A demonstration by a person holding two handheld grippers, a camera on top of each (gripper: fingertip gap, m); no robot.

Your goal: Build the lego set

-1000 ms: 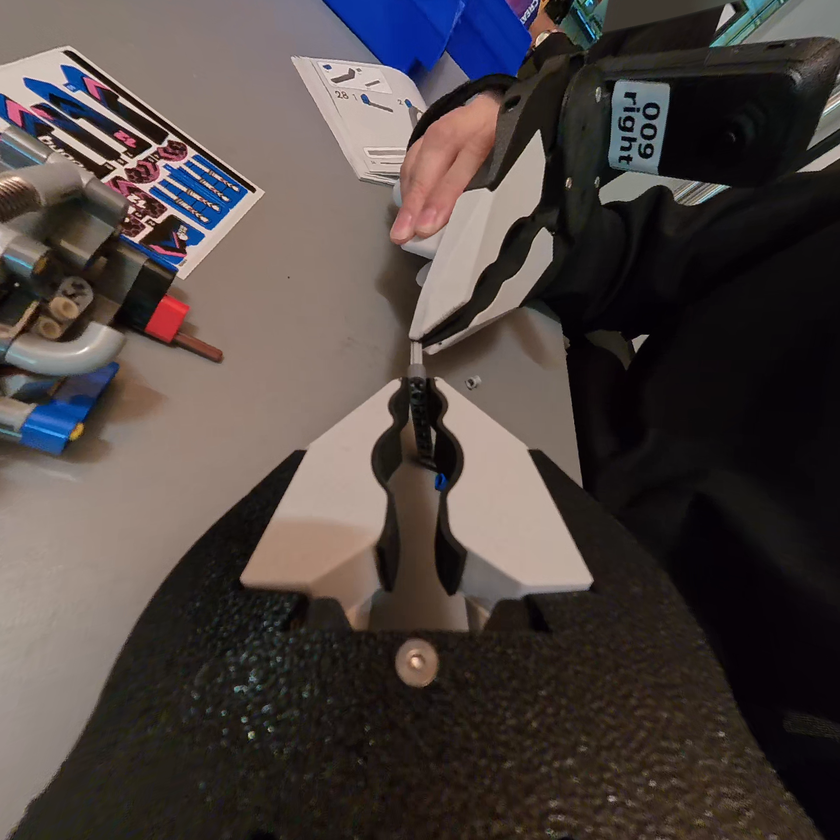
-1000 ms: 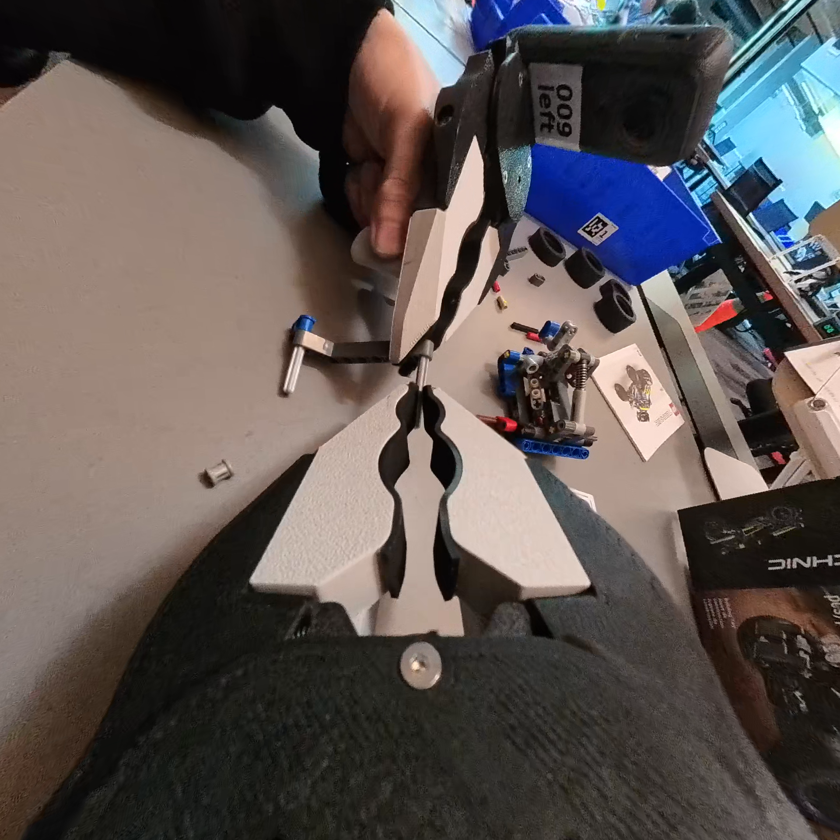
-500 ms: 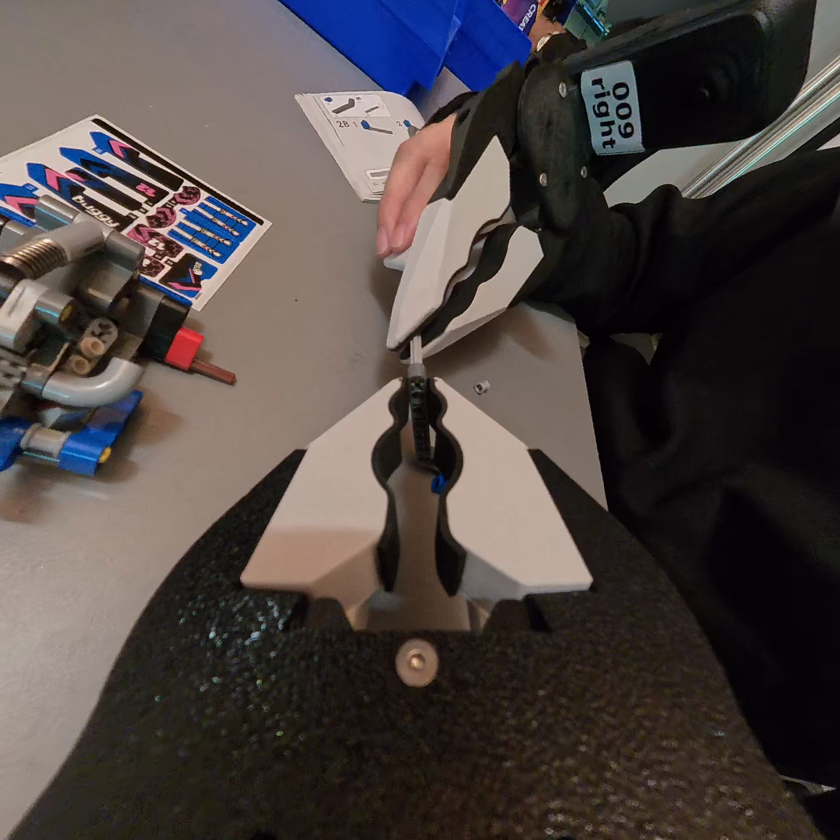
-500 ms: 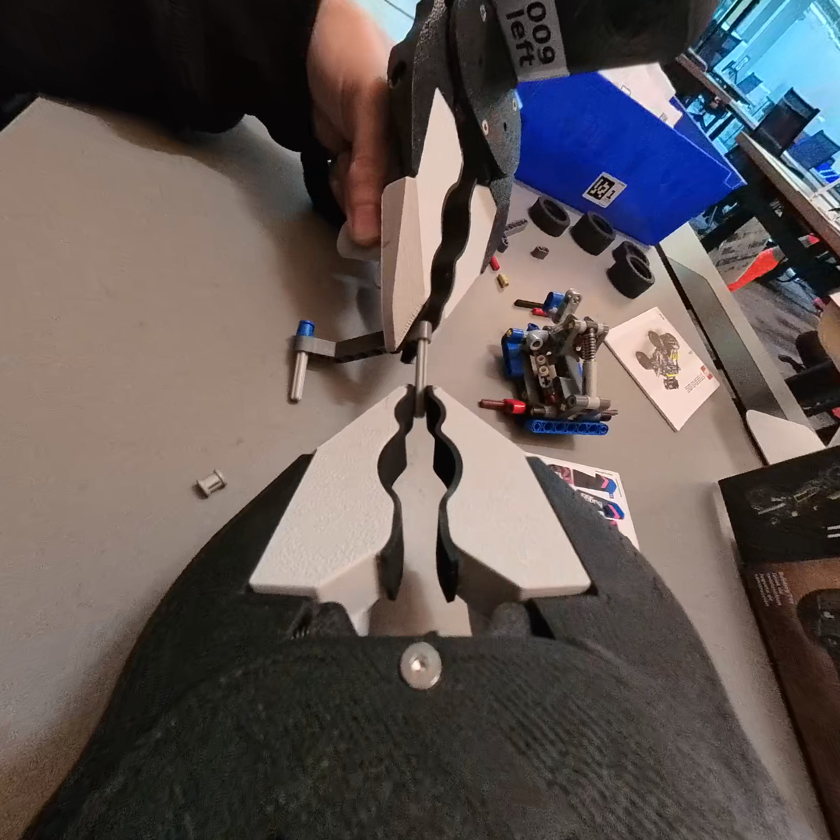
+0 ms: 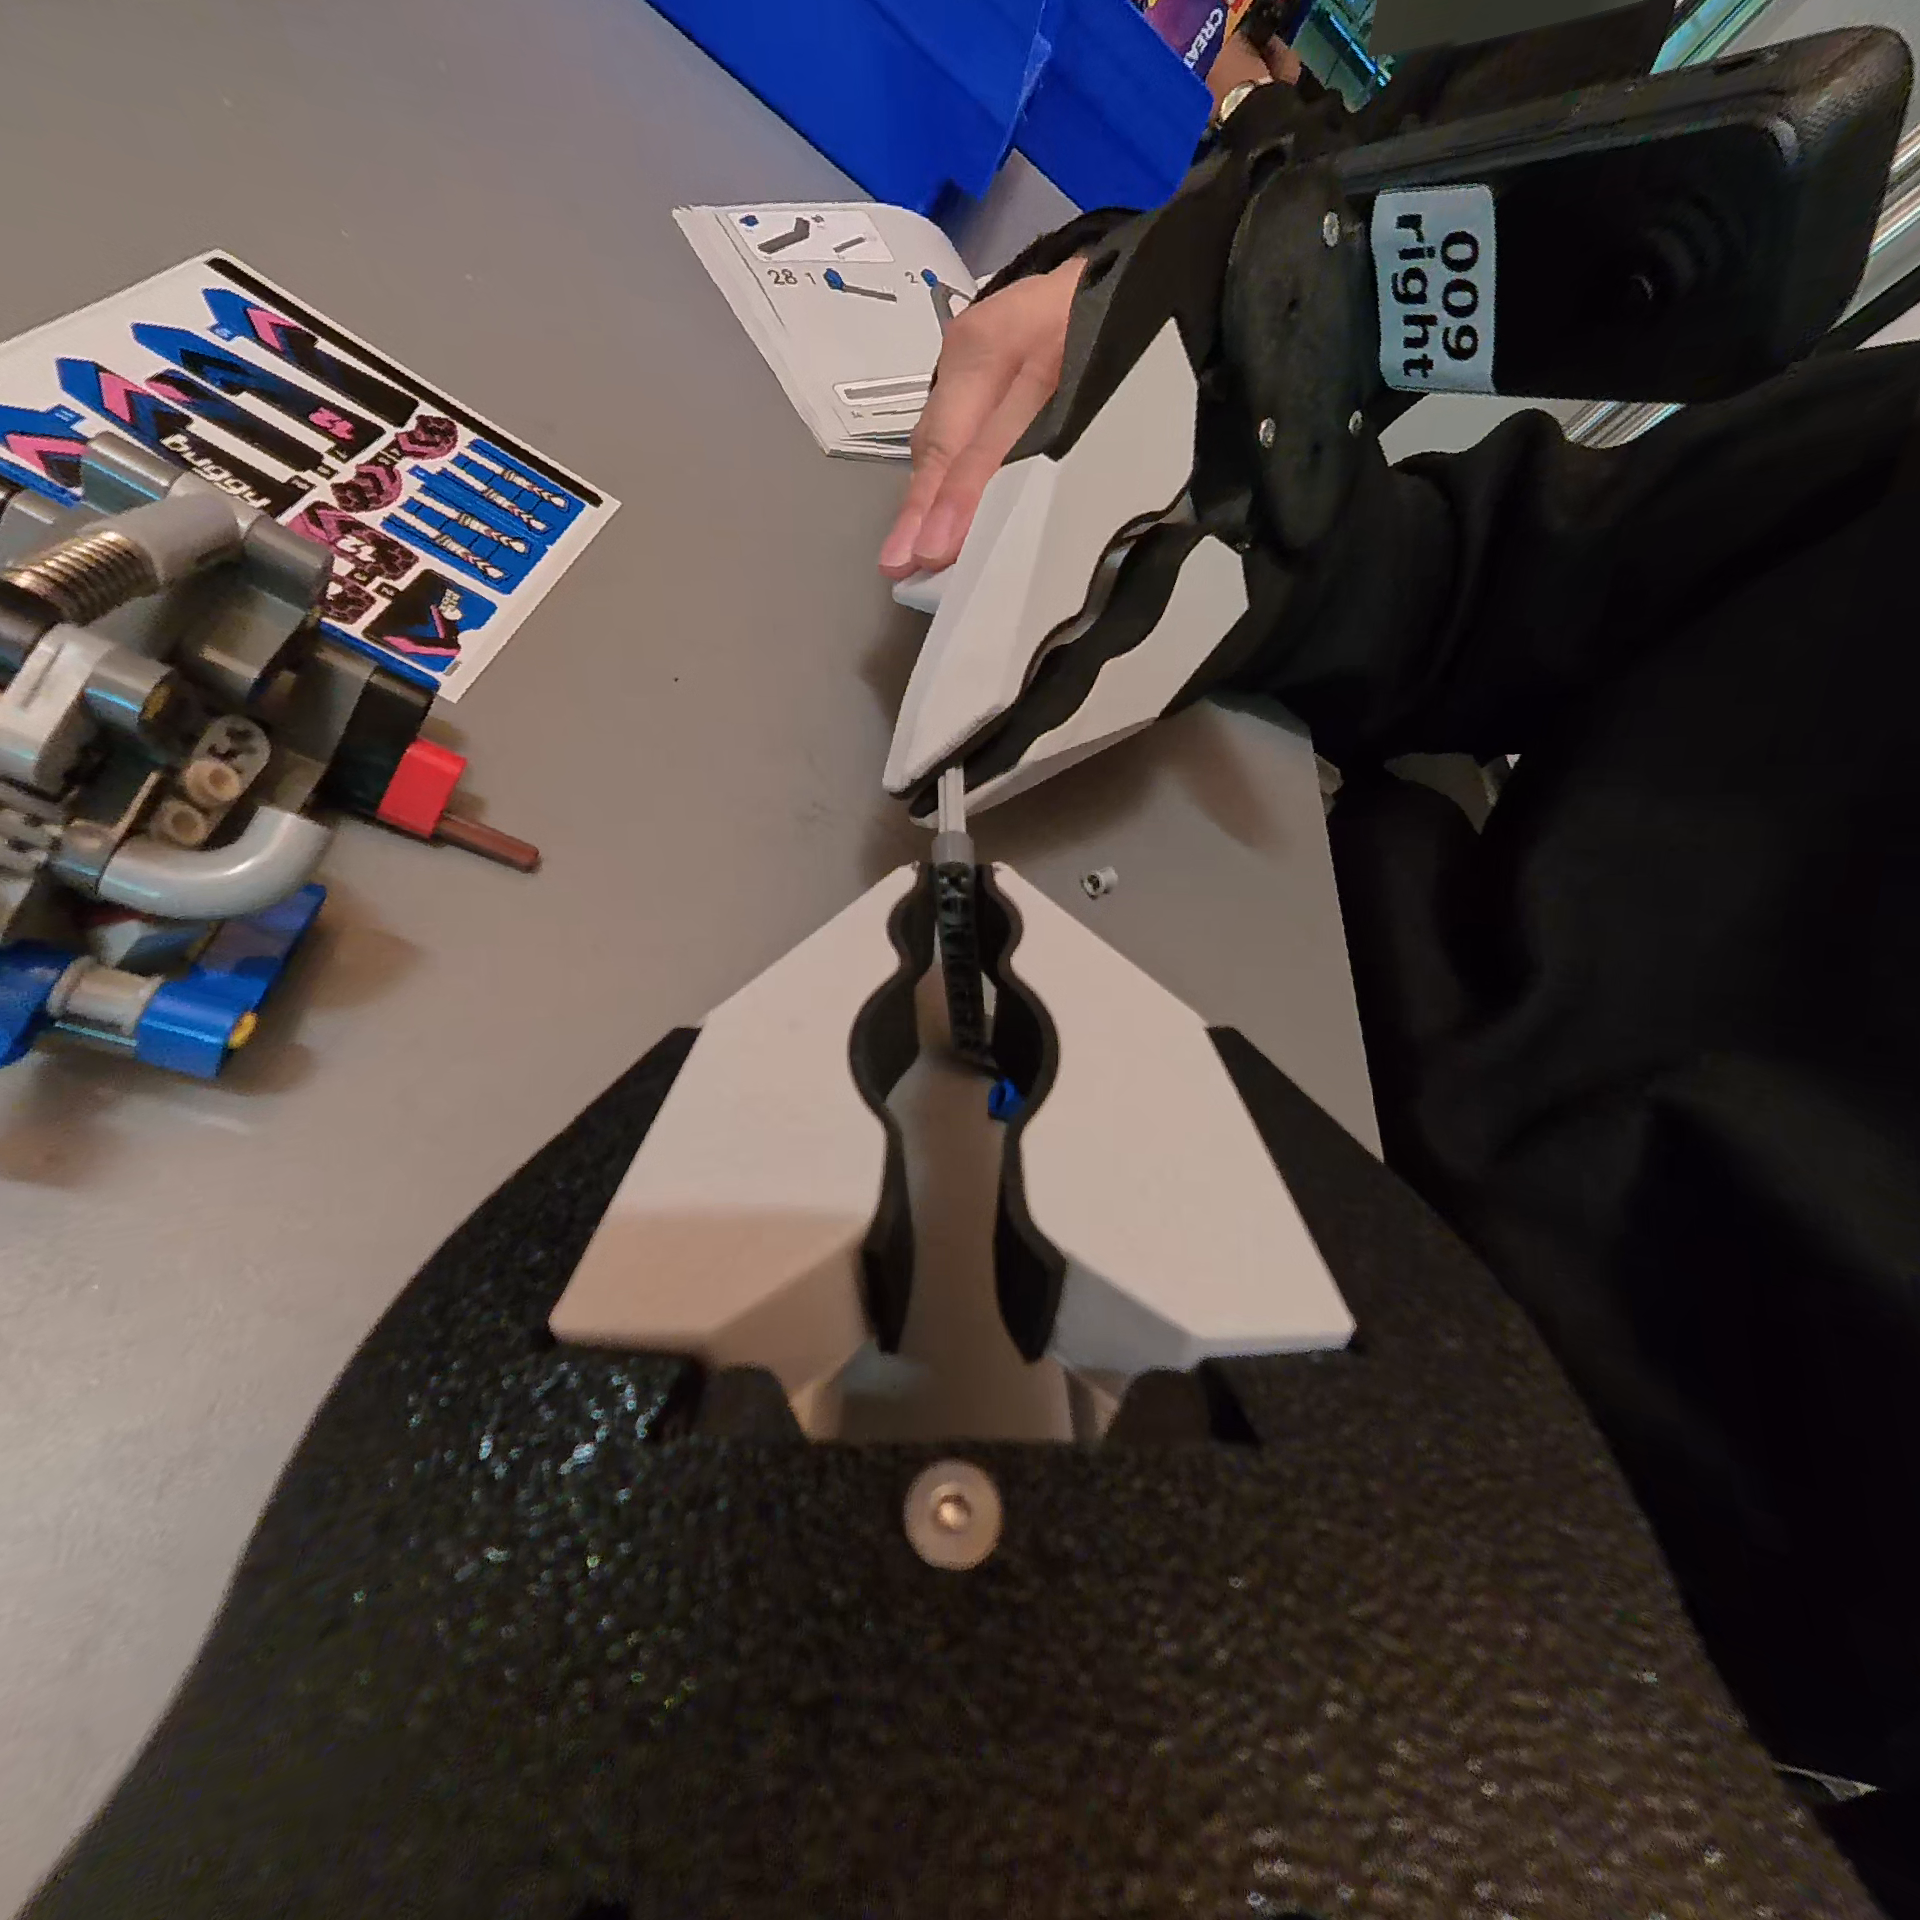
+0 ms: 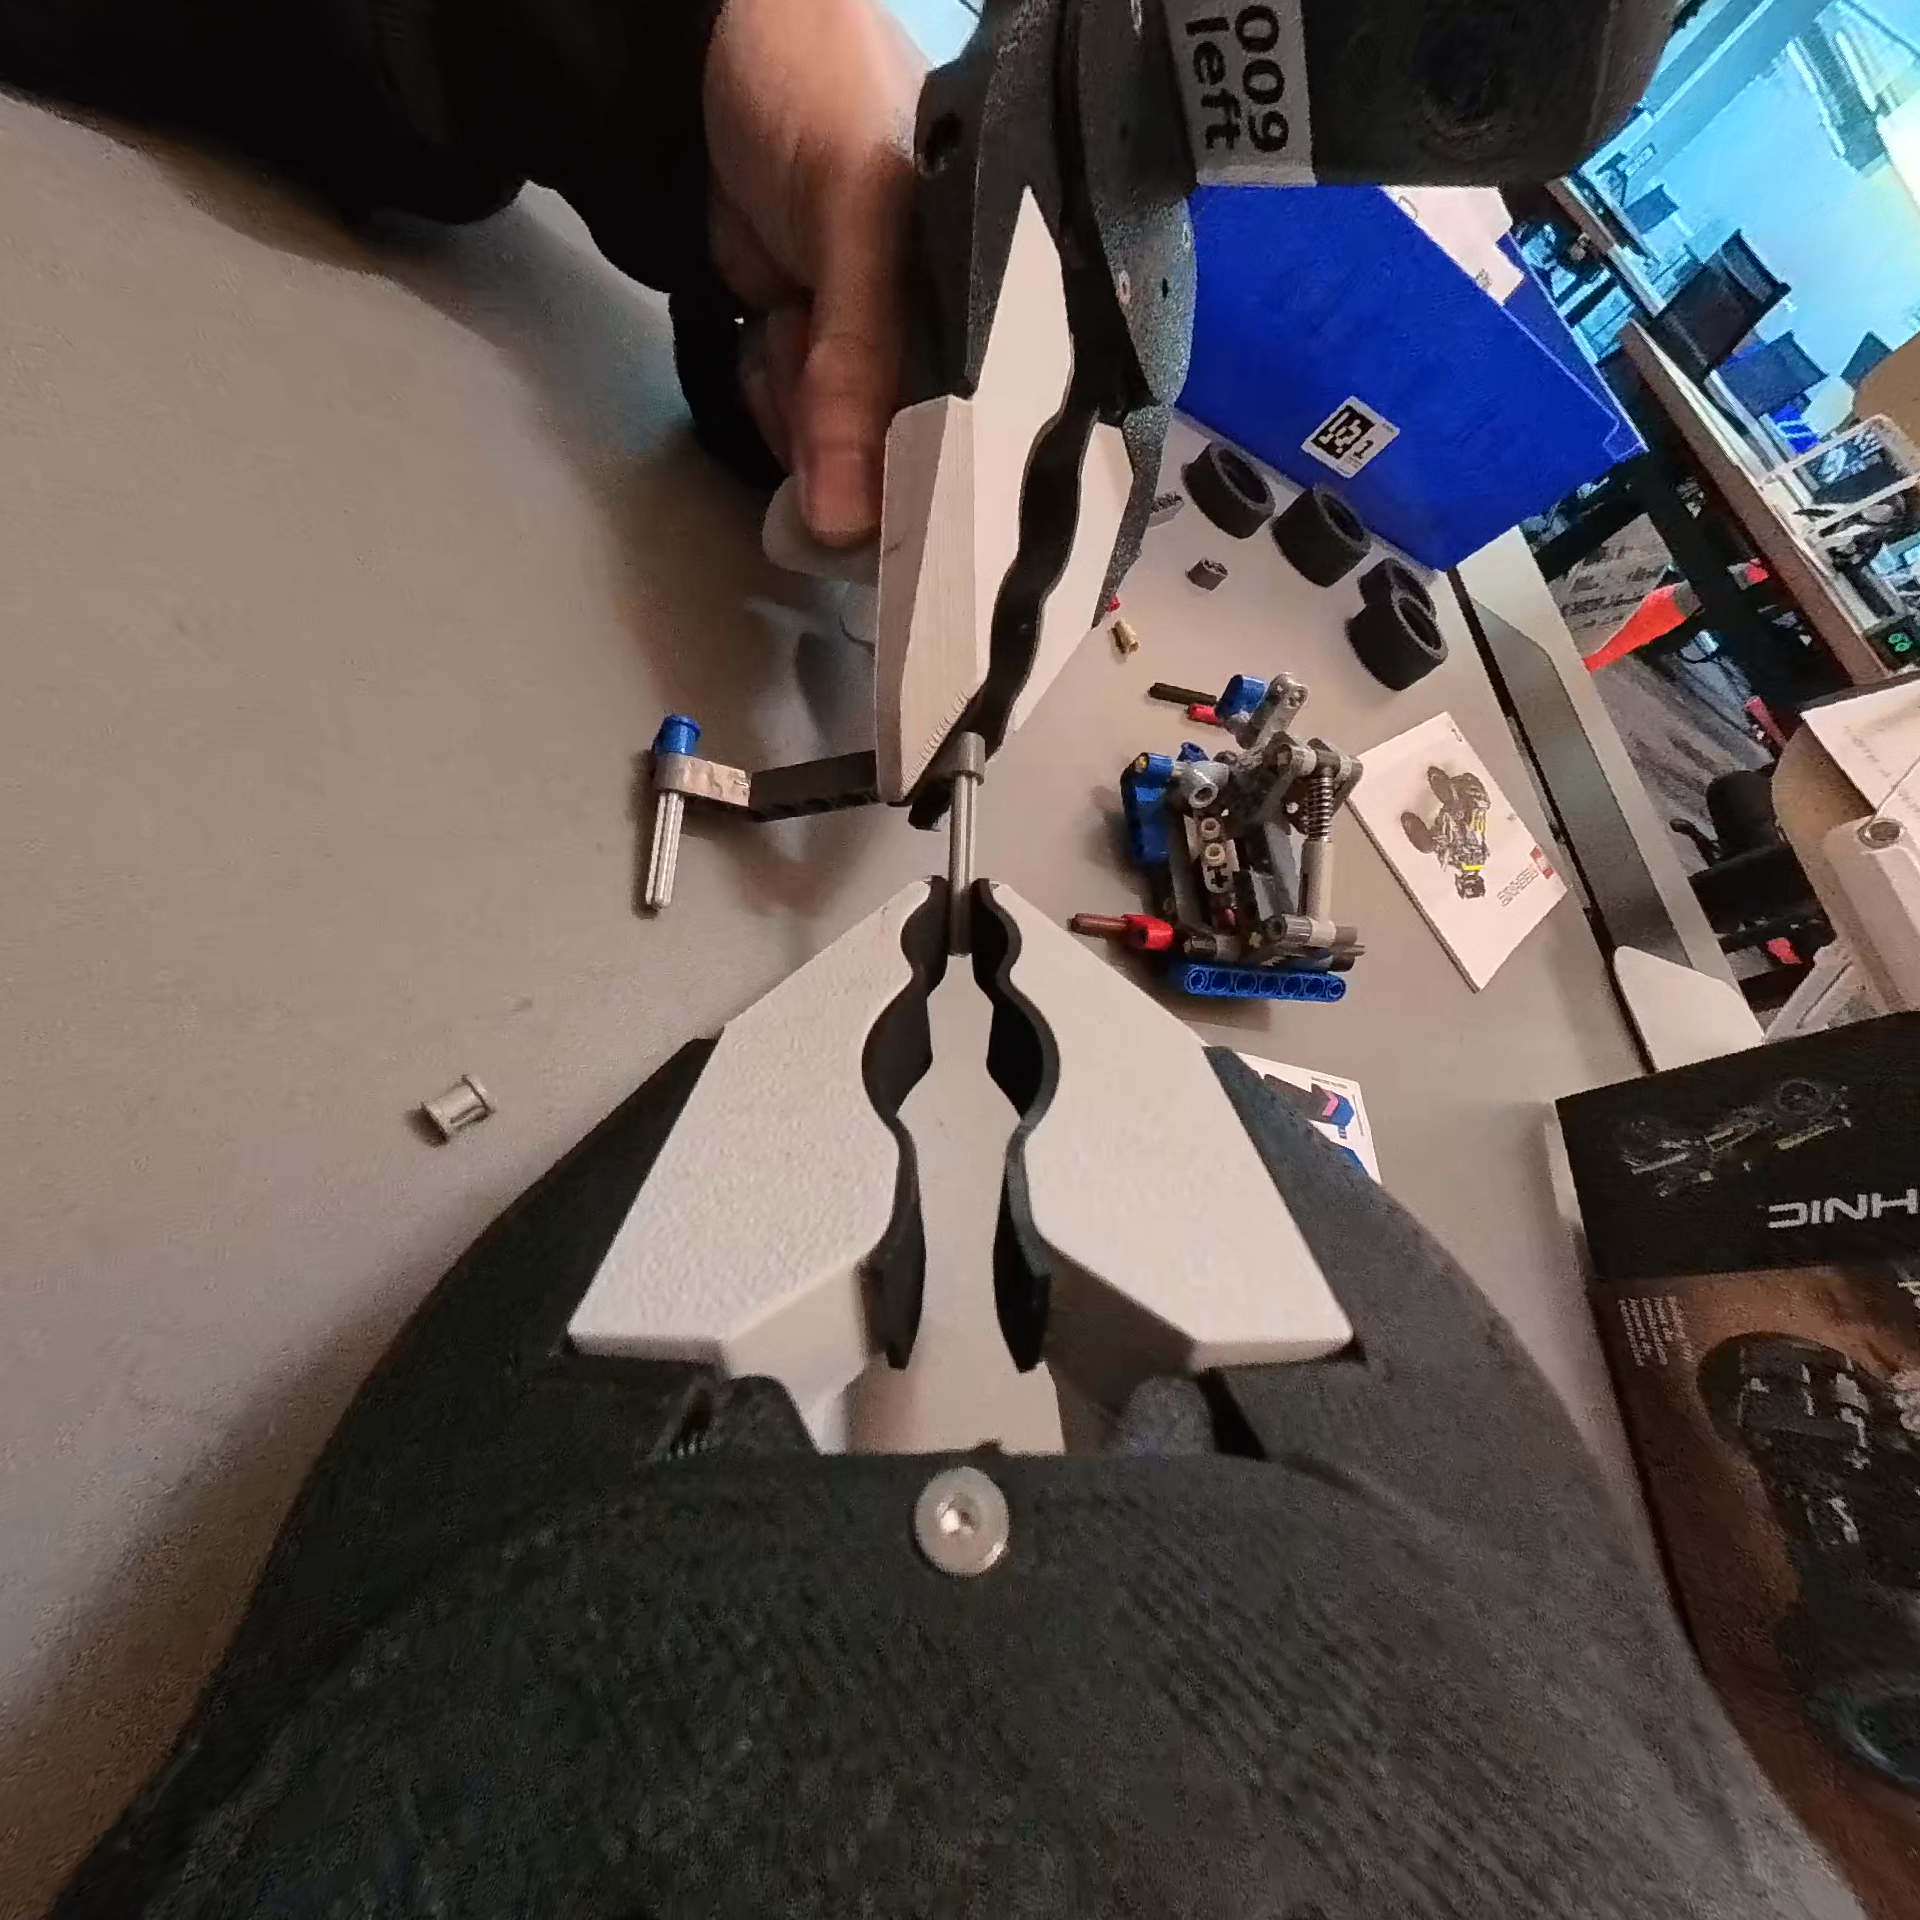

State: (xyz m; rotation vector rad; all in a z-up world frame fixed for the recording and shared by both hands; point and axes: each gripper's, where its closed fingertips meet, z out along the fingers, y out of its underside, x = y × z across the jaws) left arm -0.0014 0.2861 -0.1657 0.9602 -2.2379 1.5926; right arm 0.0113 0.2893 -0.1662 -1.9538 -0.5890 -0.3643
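Mid-build: left gripper (image 5: 951, 894) was clamped on black beam (image 6: 821, 795), right gripper (image 6: 961, 904) pinched grey axle (image 6: 964, 842). Chassis subassembly (image 6: 1242, 862), four tyres (image 6: 1320, 535) unattached.

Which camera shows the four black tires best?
The right wrist view. The black tires lie in full sight on the grey table, in front of the blue bin. The left wrist view shows no tires at all; it looks toward the sticker sheet instead.
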